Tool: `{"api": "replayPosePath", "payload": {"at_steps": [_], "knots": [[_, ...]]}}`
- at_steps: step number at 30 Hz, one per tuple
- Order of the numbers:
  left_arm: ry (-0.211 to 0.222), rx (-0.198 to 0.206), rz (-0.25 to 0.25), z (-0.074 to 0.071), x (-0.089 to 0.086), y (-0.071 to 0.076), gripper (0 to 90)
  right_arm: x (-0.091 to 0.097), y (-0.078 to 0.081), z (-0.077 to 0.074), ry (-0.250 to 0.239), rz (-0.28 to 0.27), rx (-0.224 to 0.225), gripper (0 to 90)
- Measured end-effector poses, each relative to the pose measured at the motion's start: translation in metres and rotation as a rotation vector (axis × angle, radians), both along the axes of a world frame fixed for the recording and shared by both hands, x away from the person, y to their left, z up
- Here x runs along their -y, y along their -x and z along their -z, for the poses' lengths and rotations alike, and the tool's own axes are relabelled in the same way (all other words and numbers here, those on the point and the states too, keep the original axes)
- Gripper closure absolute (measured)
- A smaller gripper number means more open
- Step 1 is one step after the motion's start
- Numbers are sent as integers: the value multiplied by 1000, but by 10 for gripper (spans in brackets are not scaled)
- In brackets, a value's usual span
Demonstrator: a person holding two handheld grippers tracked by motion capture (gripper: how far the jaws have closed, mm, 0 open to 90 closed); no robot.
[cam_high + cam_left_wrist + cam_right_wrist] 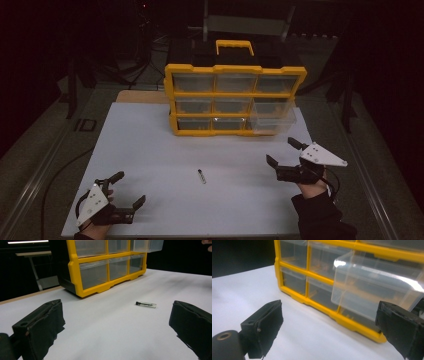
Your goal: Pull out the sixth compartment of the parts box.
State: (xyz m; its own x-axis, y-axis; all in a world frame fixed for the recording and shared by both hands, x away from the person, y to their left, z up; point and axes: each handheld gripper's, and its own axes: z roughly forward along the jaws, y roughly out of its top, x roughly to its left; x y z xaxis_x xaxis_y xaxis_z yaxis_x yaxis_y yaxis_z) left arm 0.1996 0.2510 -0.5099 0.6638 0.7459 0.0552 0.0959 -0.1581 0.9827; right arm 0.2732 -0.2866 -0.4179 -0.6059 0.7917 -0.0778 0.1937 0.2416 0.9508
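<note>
Fingers (40, 327) spread, small vial (146, 304) between.

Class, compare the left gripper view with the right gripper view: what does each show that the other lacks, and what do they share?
Left gripper view alone: a small clear vial with a dark cap lying on the white table, and the open left claw.

Right gripper view alone: a close look at the clear drawer pulled out of the cabinet, between the jaws of the open right claw.

Shared: the yellow drawer cabinet with clear drawers, standing on the white table.
</note>
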Motion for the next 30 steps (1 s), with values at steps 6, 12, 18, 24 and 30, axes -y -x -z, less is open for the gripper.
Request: {"api": "replayPosePath", "payload": {"at_steps": [6,12,18,24,30], "knots": [[-1,2,2,0,0,0,3,-2,9,18,32,-15,-6,77],[-2,3,2,-1,1,1,3,-1,16,35,11,-27,-32,77],[-5,1,4,0,1,1,3,2,21,48,-2,-30,-42,95],[-3,-2,4,0,1,0,3,4,26,58,12,-34,-41,100],[-1,-9,11,1,1,0,3,3,25,68,41,-39,5,100]]}}
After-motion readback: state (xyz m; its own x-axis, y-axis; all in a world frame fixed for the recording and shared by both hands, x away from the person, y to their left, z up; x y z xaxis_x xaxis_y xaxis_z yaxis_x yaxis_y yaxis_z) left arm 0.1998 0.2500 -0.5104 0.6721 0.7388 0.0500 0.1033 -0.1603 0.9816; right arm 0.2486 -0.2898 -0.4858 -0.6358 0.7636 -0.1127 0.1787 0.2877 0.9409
